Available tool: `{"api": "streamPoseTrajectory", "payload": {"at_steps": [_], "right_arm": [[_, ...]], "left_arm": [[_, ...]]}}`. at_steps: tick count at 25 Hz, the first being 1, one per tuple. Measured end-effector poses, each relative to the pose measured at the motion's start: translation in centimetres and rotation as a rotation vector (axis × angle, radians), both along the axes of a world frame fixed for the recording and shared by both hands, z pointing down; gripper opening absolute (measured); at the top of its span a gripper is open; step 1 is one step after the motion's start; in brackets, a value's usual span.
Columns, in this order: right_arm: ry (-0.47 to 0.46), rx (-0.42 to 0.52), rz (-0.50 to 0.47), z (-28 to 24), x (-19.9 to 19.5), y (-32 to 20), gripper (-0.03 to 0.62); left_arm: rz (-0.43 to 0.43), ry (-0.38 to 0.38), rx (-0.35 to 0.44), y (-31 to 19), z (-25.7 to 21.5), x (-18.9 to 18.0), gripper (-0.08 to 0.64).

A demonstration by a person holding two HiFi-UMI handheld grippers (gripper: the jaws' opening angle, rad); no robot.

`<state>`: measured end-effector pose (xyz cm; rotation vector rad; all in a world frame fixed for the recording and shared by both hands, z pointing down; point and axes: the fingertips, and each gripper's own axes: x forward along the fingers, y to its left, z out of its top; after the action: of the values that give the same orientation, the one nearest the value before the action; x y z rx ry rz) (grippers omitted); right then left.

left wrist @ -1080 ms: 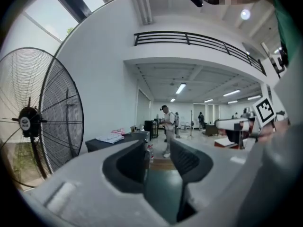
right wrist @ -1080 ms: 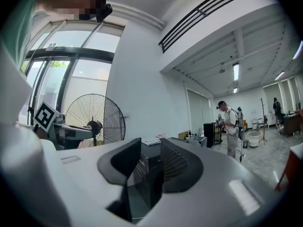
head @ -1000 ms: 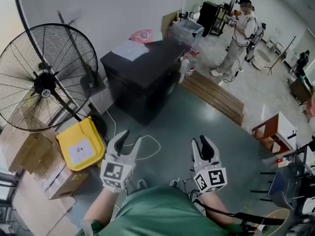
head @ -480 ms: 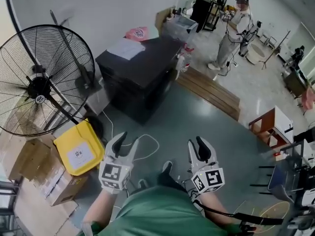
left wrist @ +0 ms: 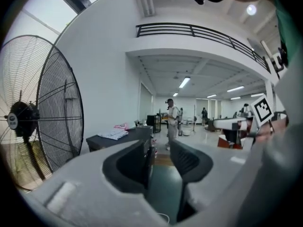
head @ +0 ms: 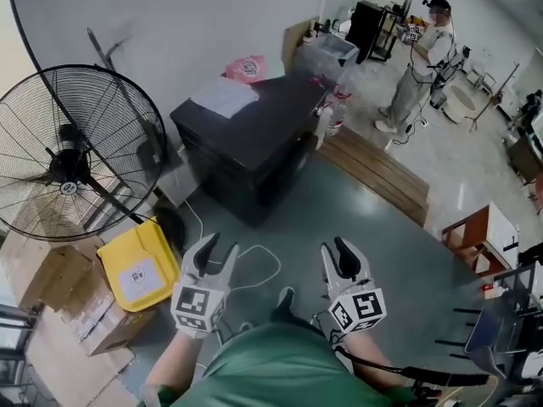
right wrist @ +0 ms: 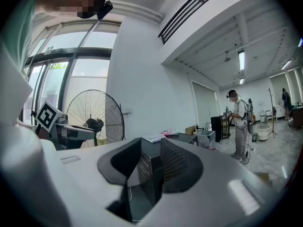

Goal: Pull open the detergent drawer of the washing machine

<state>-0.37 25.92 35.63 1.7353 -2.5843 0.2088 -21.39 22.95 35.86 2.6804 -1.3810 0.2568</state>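
Note:
I cannot make out a washing machine or a detergent drawer in any view. A black box-shaped unit (head: pixel 246 134) with papers on top stands on the floor ahead, also visible as the black unit (left wrist: pixel 118 137) and the black unit (right wrist: pixel 182 138) in the gripper views. My left gripper (head: pixel 218 254) is held low in front of the person's body, open, with nothing between its fingers. The right gripper (head: pixel 338 255) is beside it, its jaws parted by a narrower gap and also empty. In their own views the left gripper (left wrist: pixel 160 157) and right gripper (right wrist: pixel 152 162) both point towards the black unit, well short of it.
A large floor fan (head: pixel 72 155) stands at the left, with a yellow box (head: pixel 140 268) and cardboard boxes (head: pixel 51 291) below it. A white cable (head: pixel 259 261) lies on the floor. Wooden planks (head: pixel 377 172) lie beyond the unit; a person (head: pixel 420 62) stands far right.
Both grippers have moved forward over the floor along with the person, and a shoe now shows between them. The jaws look the same as before.

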Motion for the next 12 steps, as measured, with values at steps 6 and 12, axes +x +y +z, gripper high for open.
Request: {"api": "streamPoseTrajectory", "payload": {"at_steps": [6, 12], "right_arm": [[-0.028, -0.008, -0.056, 0.6, 4.0, -5.6, 0.112], [-0.069, -0.034, -0.08, 1.4, 8.2, -9.3, 0.112]], "left_arm": [[-0.035, -0.016, -0.012, -4.9, 0.1, 4.3, 0.173], [-0.053, -0.035, -0.012, -8.3, -0.1, 8.7, 0.173]]}}
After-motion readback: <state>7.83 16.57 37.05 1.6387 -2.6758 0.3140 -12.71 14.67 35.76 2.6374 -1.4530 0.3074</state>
